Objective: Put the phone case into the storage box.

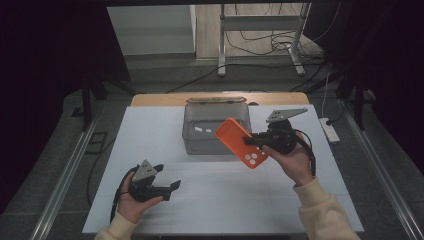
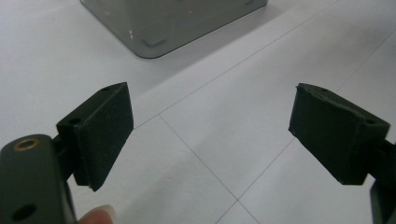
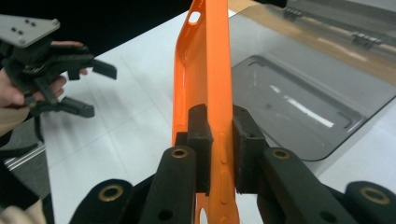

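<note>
The bright orange, soft-looking plastic phone case [image 1: 241, 142] is a thin rectangular shell with rounded corners, and a cluster of round camera cut-outs shows at its lower end in the high view. In the right gripper view the orange phone case [image 3: 203, 70] stands edge-on, with raised side buttons along the rim between the pads and a small oval hole near its far tip.

In the high view its long axis runs from about 10 o'clock to 4 o'clock: the plain end points up-left over the front right corner of the clear grey plastic box [image 1: 216, 127], and the camera-hole end points down-right toward the person's right hand [image 1: 295, 162]. It is held up in the air above the white table [image 1: 150, 135], tilted, touching neither the table nor, as far as can be seen, the box.

The right gripper [image 1: 255, 141] has its jaws closed onto the case, clamping its rim from both faces.

The left gripper [image 1: 170, 187] sits at about 7 o'clock from the box, well apart from the case, low over the table. Its jaws stand wide apart with nothing between them.
</note>
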The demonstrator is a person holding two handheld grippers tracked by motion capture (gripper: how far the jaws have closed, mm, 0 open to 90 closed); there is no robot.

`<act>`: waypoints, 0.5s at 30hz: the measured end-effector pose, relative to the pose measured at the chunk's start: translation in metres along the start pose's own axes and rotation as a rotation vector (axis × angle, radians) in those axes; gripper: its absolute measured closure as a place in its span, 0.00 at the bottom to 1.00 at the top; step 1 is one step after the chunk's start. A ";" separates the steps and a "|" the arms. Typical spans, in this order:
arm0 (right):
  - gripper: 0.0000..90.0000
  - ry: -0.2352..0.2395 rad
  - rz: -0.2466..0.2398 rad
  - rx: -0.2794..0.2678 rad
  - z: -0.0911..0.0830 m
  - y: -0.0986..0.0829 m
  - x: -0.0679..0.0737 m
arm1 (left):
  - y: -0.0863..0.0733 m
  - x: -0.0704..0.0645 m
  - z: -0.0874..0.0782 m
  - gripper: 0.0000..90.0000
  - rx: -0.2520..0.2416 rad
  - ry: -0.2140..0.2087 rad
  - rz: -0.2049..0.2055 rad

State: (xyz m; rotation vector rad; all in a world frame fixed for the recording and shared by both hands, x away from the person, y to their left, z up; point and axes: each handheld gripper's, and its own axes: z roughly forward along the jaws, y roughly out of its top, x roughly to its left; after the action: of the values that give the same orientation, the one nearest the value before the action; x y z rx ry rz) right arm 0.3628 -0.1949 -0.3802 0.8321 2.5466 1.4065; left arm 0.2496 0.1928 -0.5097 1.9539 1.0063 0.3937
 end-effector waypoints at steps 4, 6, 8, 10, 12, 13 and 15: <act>0.89 -0.012 0.002 -0.008 0.000 0.004 0.001 | 0.000 0.000 -0.001 0.15 0.000 0.003 -0.007; 0.89 -0.022 0.004 -0.010 -0.001 0.006 0.001 | 0.000 0.000 -0.001 0.15 0.001 0.003 -0.007; 0.89 -0.030 0.008 -0.014 -0.002 0.008 0.000 | 0.000 0.000 -0.001 0.15 0.000 0.006 -0.002; 0.89 -0.039 0.010 -0.016 -0.002 0.009 -0.002 | 0.000 0.001 -0.001 0.15 0.000 0.006 -0.004; 0.89 -0.042 0.018 -0.019 -0.001 0.010 -0.004 | 0.000 0.001 -0.001 0.15 -0.001 0.006 -0.004; 0.89 -0.044 0.019 -0.017 0.000 0.010 -0.005 | 0.001 0.001 -0.001 0.15 -0.001 0.005 -0.004; 0.89 -0.052 0.022 -0.016 0.001 0.012 -0.006 | 0.000 0.000 -0.001 0.15 0.000 0.003 -0.002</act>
State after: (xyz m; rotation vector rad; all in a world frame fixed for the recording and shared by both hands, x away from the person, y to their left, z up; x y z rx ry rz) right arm 0.3736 -0.1923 -0.3721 0.8850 2.4924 1.3912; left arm 0.2493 0.1931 -0.5088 1.9524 1.0102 0.3960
